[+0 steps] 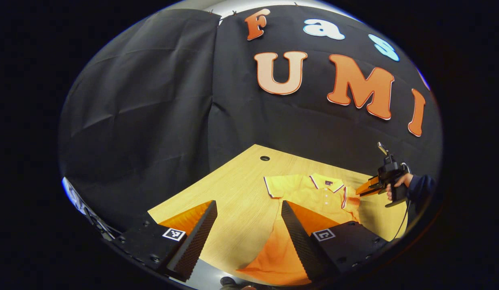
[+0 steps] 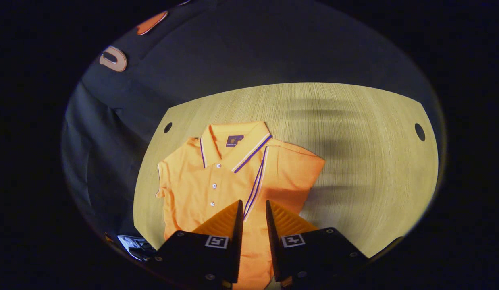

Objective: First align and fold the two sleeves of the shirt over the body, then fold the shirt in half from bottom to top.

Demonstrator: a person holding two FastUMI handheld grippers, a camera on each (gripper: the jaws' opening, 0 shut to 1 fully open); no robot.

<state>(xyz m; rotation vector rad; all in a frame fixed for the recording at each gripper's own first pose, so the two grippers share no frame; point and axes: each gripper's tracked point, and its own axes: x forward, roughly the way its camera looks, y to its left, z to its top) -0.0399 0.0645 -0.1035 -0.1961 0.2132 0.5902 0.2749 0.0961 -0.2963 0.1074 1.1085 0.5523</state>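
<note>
Shirt (image 2: 217, 181) lies flat on the table (image 2: 366, 161), one sleeve (image 2: 292, 171) already folded over the body; other sleeve (image 1: 275, 186) still out. Right gripper (image 2: 254, 209) hovers above the shirt, jaws narrowly apart, empty. Left gripper (image 1: 249, 213), beside the hem, spread wide; next likely takes that sleeve.

Your left gripper view sits low at the near edge of the light wooden table (image 1: 237, 209), facing the wall, with the orange short-sleeved polo shirt (image 1: 314, 193) off at 1 o'clock. Your right gripper view looks down from close above the same shirt (image 2: 217, 177). Both views share shirt and tabletop (image 2: 354, 161).
</note>
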